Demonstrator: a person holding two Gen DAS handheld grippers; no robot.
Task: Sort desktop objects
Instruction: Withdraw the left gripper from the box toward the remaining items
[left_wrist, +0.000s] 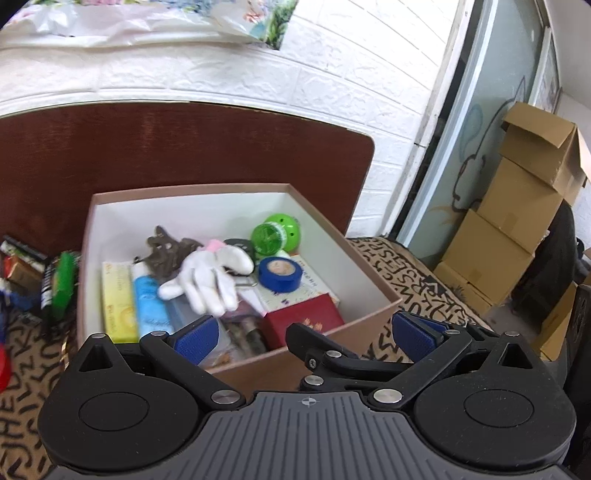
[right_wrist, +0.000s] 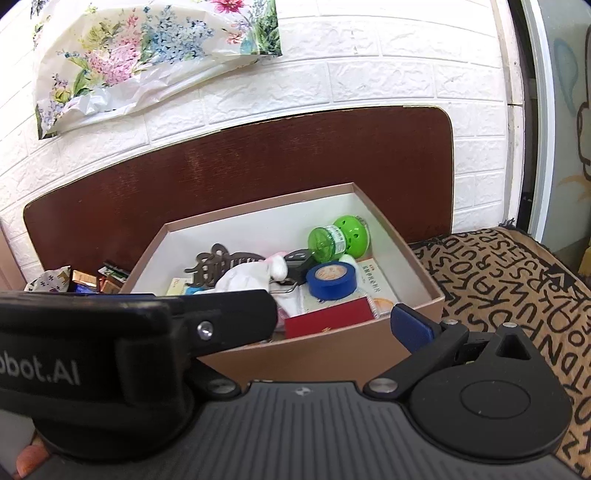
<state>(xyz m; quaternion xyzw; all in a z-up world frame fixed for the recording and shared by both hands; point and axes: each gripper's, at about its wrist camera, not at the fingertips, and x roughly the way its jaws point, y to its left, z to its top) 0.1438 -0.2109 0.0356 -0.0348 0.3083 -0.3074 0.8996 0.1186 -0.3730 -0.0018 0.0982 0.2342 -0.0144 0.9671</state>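
both grippers, left and right, are hovering spread wide and empty before the box; inside, the white plush looks soft and light, best pinched mid-body.

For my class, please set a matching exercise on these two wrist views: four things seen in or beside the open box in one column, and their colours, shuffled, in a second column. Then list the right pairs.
Column one:
1. tape roll
2. round bottle
3. glove
4. flat booklet at the near wall of the box

Column two:
A. white
B. dark red
C. blue
D. bright green

Right pairs: 1-C, 2-D, 3-A, 4-B.

All four lie inside the box.
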